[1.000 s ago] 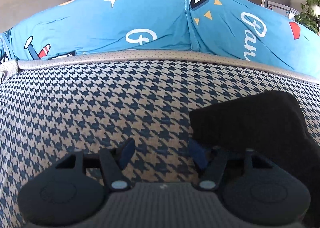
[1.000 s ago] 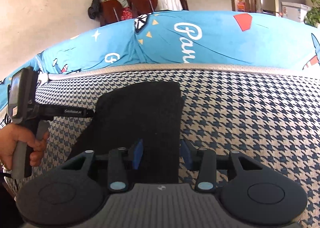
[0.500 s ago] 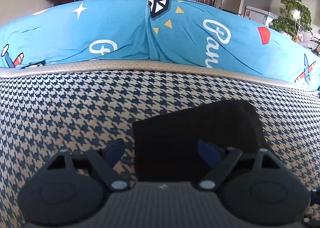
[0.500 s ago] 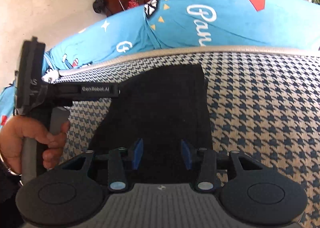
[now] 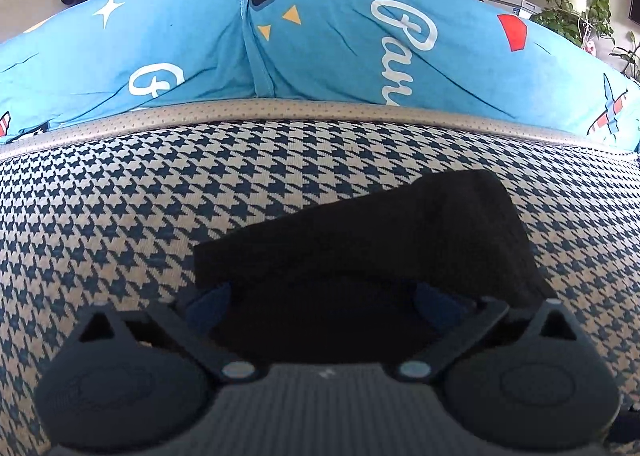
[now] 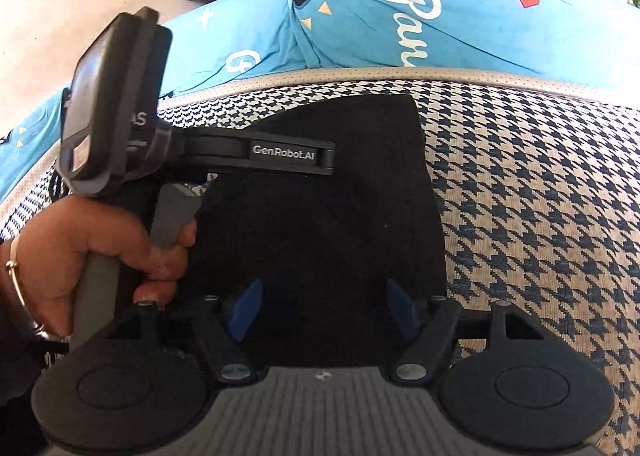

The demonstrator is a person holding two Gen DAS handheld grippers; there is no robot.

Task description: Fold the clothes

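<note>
The jaws of the left gripper and the right gripper are opening, released, above the near edge of a folded black garment. It lies flat on the houndstooth cushion, before the blue pillows.

open houndstooth cushion right of the black garment, blue pillows walling the far edge, left tongs crowding its left
</note>
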